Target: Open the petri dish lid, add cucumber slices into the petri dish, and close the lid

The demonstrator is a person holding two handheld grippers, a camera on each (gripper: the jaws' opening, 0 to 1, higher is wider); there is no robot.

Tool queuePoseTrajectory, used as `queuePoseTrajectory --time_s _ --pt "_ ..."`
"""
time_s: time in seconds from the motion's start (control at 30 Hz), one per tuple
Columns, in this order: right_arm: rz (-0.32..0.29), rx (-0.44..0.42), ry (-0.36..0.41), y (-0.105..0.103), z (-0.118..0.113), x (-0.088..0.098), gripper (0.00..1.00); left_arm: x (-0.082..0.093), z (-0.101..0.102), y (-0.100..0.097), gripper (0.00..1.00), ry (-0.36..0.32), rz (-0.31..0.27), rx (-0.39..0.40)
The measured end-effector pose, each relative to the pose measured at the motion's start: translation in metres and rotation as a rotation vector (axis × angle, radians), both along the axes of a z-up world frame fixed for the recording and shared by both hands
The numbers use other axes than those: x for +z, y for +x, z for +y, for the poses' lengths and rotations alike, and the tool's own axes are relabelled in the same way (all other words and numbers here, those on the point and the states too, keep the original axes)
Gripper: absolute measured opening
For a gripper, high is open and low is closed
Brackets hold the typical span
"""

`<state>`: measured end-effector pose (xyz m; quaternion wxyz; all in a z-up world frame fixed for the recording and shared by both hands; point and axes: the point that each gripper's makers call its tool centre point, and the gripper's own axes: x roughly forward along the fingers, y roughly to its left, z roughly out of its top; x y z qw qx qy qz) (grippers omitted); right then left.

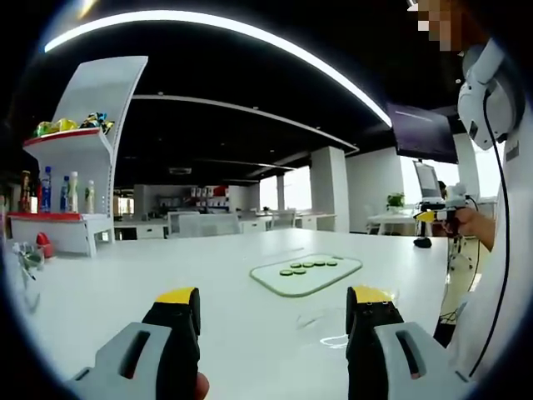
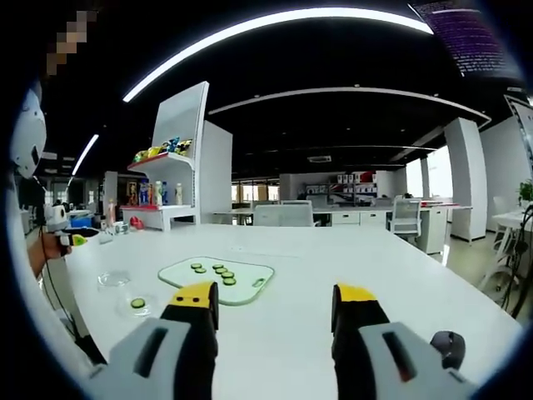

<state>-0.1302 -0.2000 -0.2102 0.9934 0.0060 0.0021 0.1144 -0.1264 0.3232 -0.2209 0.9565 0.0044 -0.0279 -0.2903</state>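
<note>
Left tongs (image 1: 273,310): you hold them spread apart, nothing between the jaws, above the surface (image 1: 166,275).
Right tongs (image 2: 271,307): likewise spread wide and empty.
Board (image 2: 250,273): pale green, at 11 o'clock from your right tongs, with cucumber slices (image 2: 213,272) on it.
Dish (image 2: 137,305): clear, at 9 o'clock from your right tongs, one slice inside.
Lid (image 2: 113,278): lies apart, just beyond the dish.
Shelf (image 2: 162,162): far off at 11 o'clock, with bottles.

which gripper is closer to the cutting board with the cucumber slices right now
Roughly equal, maybe the right. The right gripper hangs open just short of the cutting board. The left gripper is also open, short of the board, the clear petri dish between its jaws.
</note>
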Motion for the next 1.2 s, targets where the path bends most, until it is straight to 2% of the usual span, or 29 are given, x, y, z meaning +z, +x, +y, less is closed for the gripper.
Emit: queuePoseTrajectory --time_s 0.27,0.8,1.07,1.2 --pt "0.0 0.025 0.004 0.009 0.004 -0.001 0.56 -0.004 -0.001 0.001 0.71 0.011 0.016 0.008" --pt "-0.032 0.086 0.036 0.014 0.007 0.007 0.62 -0.002 -0.002 -0.003 0.71 0.034 0.016 0.007" --pt "-0.034 0.136 0.017 0.024 0.02 0.014 0.64 -0.004 0.004 -0.009 0.71 0.025 0.014 0.003" --pt "-0.049 0.157 0.022 0.03 0.027 0.022 0.64 -0.004 0.01 -0.01 0.71 -0.003 0.018 0.007"
